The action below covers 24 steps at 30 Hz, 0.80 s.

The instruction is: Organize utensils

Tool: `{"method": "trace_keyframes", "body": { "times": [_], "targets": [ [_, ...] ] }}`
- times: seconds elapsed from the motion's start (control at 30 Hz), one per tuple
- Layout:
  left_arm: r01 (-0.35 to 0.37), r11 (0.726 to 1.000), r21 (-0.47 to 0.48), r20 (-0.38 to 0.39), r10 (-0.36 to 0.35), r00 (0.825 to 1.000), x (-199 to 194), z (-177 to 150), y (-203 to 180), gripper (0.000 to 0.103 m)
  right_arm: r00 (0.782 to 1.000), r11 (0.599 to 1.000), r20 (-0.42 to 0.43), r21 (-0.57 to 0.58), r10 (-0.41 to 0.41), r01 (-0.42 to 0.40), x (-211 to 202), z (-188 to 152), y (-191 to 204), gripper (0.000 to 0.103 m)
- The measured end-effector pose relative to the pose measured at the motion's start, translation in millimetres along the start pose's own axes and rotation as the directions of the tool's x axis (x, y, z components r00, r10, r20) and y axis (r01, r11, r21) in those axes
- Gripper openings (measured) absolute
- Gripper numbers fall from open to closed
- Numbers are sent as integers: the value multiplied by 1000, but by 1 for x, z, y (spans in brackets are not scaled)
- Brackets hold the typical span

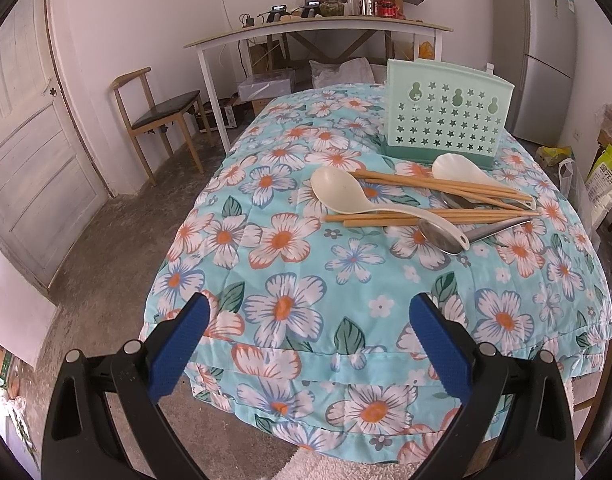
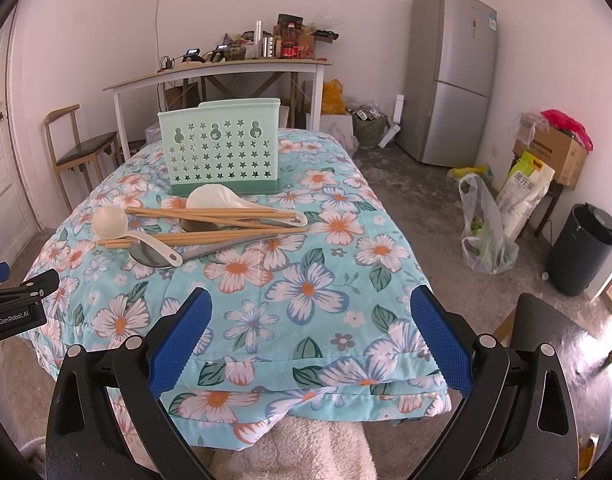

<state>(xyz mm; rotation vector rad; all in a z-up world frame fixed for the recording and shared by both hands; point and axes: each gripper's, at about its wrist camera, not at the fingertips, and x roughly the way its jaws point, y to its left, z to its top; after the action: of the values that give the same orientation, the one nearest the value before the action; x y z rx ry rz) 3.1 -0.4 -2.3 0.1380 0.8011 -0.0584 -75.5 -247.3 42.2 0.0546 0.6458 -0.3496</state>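
The blue fingers [image 1: 178,344] of the left gripper [image 1: 312,316] and those of the right gripper [image 2: 311,312] are spread wide — nothing is held or touched. On the floral quilt [image 2: 306,288], a mint utensil holder [image 2: 222,148] stands upright; just before it, chopsticks [image 2: 210,212], white spoons [image 2: 110,222] and a metal spoon [image 2: 150,256] are piled together.

Left gripper [image 1: 310,308] and right gripper [image 2: 311,304]: black frames; blue textured pads [image 2: 178,346]; silver screws; "GenRobot.AI" lettering
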Motion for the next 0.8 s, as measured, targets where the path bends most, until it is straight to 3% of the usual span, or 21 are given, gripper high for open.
{"method": "trace_keyframes", "body": {
  "times": [0.8],
  "targets": [
    [1,1000,1,-2,-1,1000,1,0,0,98,1000,1000,1,1,0,0,-1,-2,0,95]
  ]
}}
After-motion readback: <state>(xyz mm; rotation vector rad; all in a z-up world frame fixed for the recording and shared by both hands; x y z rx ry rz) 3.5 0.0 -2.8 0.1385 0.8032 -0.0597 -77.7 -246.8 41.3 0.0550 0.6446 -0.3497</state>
